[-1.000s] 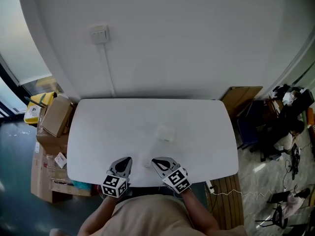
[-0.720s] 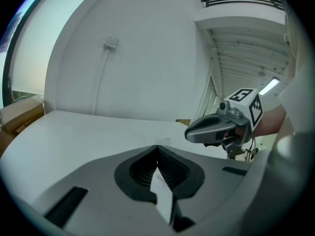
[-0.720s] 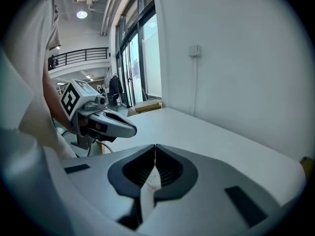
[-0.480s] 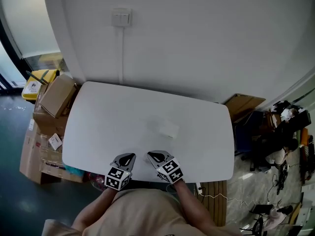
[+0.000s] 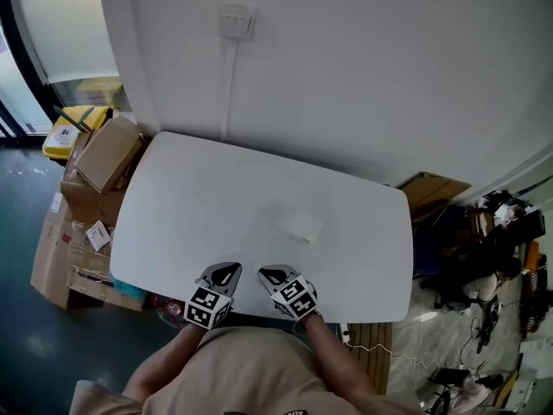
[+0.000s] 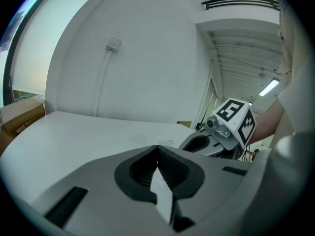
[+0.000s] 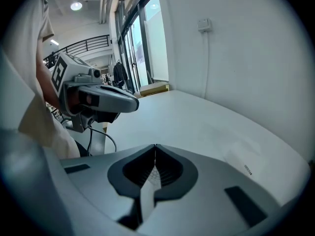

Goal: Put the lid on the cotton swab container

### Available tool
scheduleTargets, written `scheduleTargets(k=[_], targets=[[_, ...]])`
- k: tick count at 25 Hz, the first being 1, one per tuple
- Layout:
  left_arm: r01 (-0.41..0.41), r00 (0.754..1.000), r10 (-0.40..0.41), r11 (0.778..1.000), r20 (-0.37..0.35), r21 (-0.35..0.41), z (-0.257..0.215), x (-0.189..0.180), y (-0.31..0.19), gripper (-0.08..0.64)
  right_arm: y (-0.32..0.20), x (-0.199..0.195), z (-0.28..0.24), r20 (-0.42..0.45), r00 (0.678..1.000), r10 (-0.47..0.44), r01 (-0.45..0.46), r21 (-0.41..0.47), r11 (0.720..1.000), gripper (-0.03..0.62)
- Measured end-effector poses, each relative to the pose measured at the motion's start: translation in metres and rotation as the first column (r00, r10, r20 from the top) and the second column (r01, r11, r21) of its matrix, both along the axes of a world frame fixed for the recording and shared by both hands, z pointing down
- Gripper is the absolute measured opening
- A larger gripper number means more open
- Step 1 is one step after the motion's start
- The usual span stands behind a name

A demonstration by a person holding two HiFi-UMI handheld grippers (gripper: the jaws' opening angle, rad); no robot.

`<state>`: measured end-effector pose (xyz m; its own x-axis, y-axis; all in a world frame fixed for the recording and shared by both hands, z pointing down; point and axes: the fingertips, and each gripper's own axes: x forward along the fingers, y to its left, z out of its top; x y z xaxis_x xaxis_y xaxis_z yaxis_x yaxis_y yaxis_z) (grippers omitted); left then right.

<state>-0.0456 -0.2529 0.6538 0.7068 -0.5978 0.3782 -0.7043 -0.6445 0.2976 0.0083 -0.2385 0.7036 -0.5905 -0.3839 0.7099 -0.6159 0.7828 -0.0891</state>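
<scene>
A small pale, see-through cotton swab container (image 5: 304,226) lies near the middle of the white table (image 5: 190,197); I cannot pick out its lid. In the right gripper view the container (image 7: 242,162) shows faintly, ahead and to the right. Both grippers hover side by side over the table's near edge, well short of the container. My left gripper (image 5: 228,272) is shut with nothing in it, its jaws meeting at the tip (image 6: 157,147). The right gripper (image 5: 269,275) is also shut and empty (image 7: 155,146). Each gripper shows in the other's view: the right one (image 6: 211,140) and the left one (image 7: 106,98).
Cardboard boxes (image 5: 105,156) and a yellow item (image 5: 66,130) stand on the floor left of the table. A wall with a switch (image 5: 235,21) and a cable runs behind it. A brown board (image 5: 432,190) leans at the right, with clutter beyond.
The head camera has swung, so the table sits more to the left and tilted in the view. Both grippers stay shut at the near edge, close together.
</scene>
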Motion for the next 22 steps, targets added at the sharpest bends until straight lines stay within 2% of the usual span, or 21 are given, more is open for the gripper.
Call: scheduleTargets(k=[12, 18, 22], targets=[[-0.010, 1.000, 0.010, 1.000, -0.019, 0.014, -0.005, 0.005, -0.008, 0.014, 0.006, 0.002, 0.014, -0.034, 0.999, 0.003, -0.004, -0.040, 0.999, 0.017], [-0.009, 1.000, 0.010, 1.000, -0.026, 0.006, -0.005, 0.007, -0.006, 0.013, 0.006, 0.001, 0.021, -0.127, 0.992, -0.017, 0.007, -0.074, 0.997, 0.018], [-0.010, 1.000, 0.011, 1.000, -0.024, 0.009, -0.005, 0.007, -0.005, 0.013, 0.004, 0.000, 0.019, -0.131, 0.991, 0.011, -0.027, -0.123, 0.992, 0.017]])
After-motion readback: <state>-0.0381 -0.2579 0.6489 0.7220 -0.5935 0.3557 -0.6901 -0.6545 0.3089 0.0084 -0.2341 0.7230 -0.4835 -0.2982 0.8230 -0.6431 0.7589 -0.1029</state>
